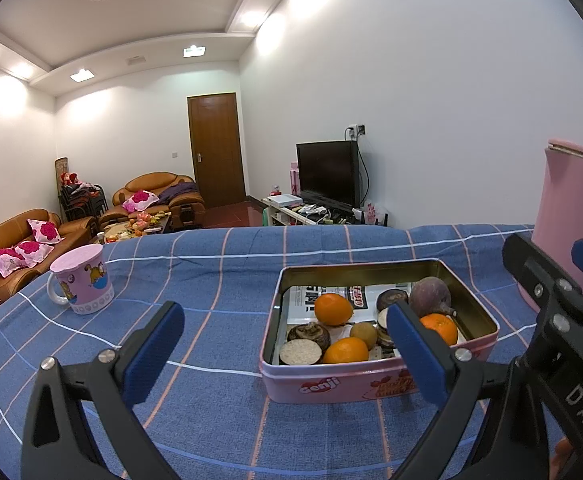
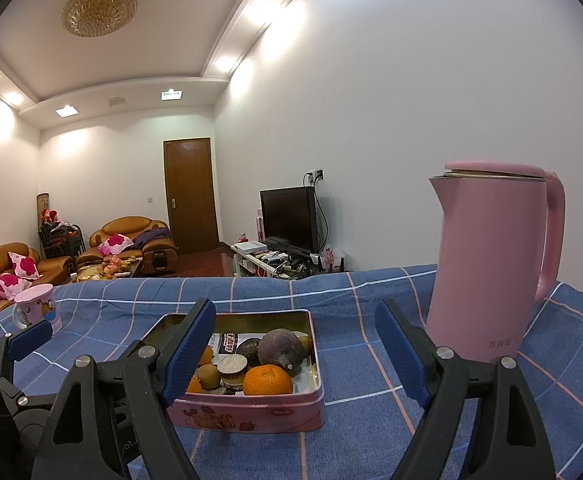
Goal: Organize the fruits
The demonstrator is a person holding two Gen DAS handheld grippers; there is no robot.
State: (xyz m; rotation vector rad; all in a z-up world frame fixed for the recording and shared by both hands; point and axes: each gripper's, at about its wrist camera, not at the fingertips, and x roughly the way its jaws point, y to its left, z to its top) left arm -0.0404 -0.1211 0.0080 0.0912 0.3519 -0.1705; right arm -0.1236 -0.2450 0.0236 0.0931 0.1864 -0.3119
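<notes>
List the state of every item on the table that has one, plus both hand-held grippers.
Pink rectangular metal tin: open, no lid, holding fruit.
Pink electric kettle: upright, lid shut.
Pink cartoon-print ceramic mug: upright.
Three oranges: whole, inside the tin.
Left hand-held gripper: open, holding nothing.
Right hand-held gripper: open, holding nothing.

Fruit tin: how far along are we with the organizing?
Looks done: the oranges, the kiwi and the dark fruits all sit inside the pink tin; no fruit shows loose on the blue cloth. In hand: nothing. The left gripper and right gripper are both open and empty, short of the tin. Left: any sorting inside the tin, judging by the mixed pile.
</notes>
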